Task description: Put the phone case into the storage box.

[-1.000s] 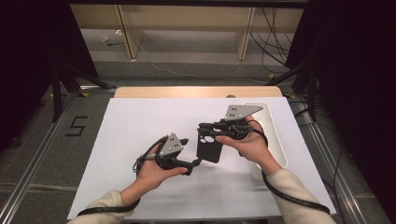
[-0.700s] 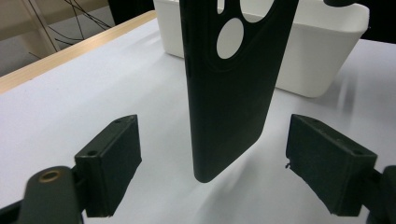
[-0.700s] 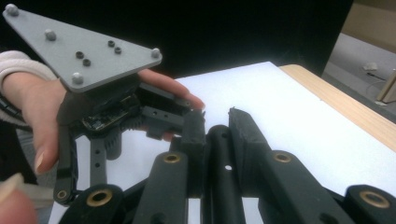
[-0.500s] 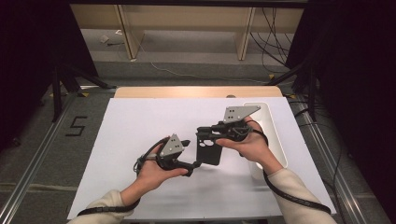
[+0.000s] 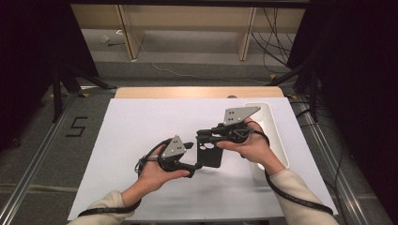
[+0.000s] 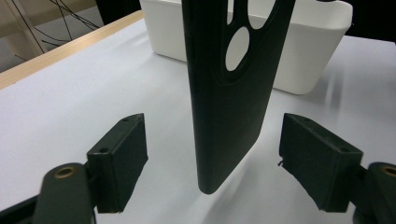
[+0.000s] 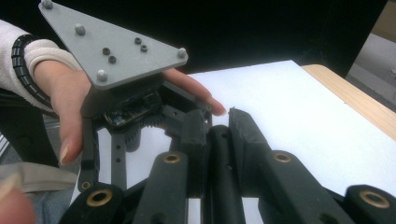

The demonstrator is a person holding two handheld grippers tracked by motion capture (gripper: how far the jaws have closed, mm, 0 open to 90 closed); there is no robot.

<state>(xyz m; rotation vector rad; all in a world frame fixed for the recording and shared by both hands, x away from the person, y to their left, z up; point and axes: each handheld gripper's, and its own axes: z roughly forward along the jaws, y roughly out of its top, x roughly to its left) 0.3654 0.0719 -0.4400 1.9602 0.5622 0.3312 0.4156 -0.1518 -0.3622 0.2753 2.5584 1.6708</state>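
The right tongs (image 5: 206, 138) are clamped tight on the top of a black phone case (image 5: 210, 155), holding it upright above the white bench (image 5: 141, 122); in the right gripper view the case's edge (image 7: 219, 154) stands pinched between the two black jaws. The left tongs (image 5: 191, 166) sit at the case's lower end; in the left gripper view the case (image 6: 229, 93) hangs between the pads (image 6: 119, 161), which stand well clear of it on both sides. Those jaws have just been closing, yet they do not touch the case. So the handover looks about half done: the case is lifted and presented, the left grip not yet made. Left to do, by my reading: close on the lower end, free the right side, then perhaps put the case in the white bin (image 5: 277, 140) just beyond.
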